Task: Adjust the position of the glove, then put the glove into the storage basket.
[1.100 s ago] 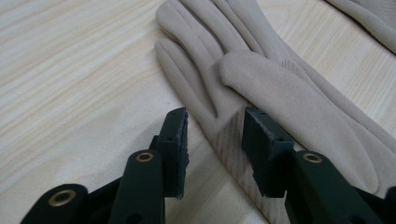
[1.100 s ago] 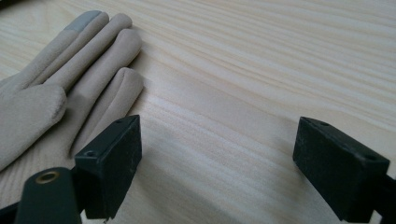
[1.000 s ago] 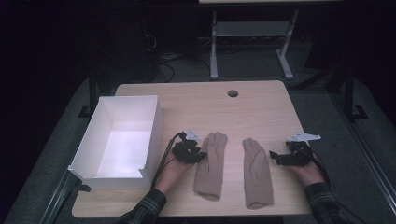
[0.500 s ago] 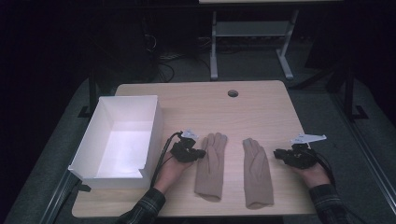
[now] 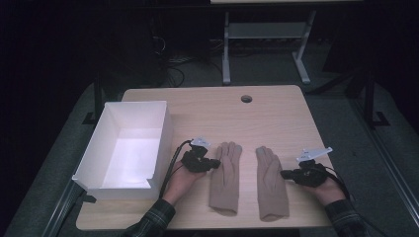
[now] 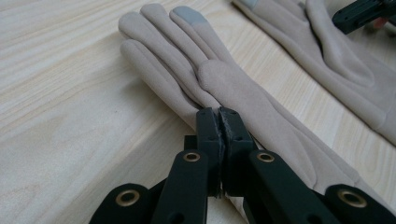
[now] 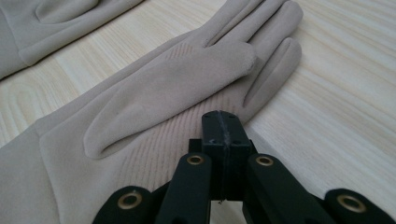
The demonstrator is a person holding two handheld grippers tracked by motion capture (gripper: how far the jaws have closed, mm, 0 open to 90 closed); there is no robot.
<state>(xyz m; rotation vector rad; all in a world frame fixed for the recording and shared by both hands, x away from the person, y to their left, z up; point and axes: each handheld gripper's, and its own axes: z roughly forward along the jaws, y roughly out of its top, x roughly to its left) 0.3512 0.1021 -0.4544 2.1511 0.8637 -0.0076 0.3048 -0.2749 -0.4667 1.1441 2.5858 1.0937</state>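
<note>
Beige fabric is the matter in hand: two gloves lie flat on the table (image 5: 207, 106), side by side and apart, fingers pointing away from the person. At the far left an open white box (image 5: 94, 163) stands empty.

The left gripper (image 5: 216, 163) is held at the outer edge of the left glove (image 5: 225, 182). Its jaws, part open a second ago, are now brought fully together, the tips resting at the glove's edge just below the thumb. No cloth is seen between them in the left gripper view, so a grip cannot be confirmed.

The right glove (image 5: 271, 185) is approached from its outer edge by the right gripper (image 5: 284, 174). Its jaws have just been closing from wide open and are now shut, the tips over the edge below the little finger, with no fabric seen between them.

Both gloves are unmoved since a second ago. It is judged that a pinch on each glove has been tried, and that lifting towards the box is not yet begun.

Counted: one box, two gloves, two grippers, one table, and one round cable hole (image 5: 246, 98) in it.
</note>
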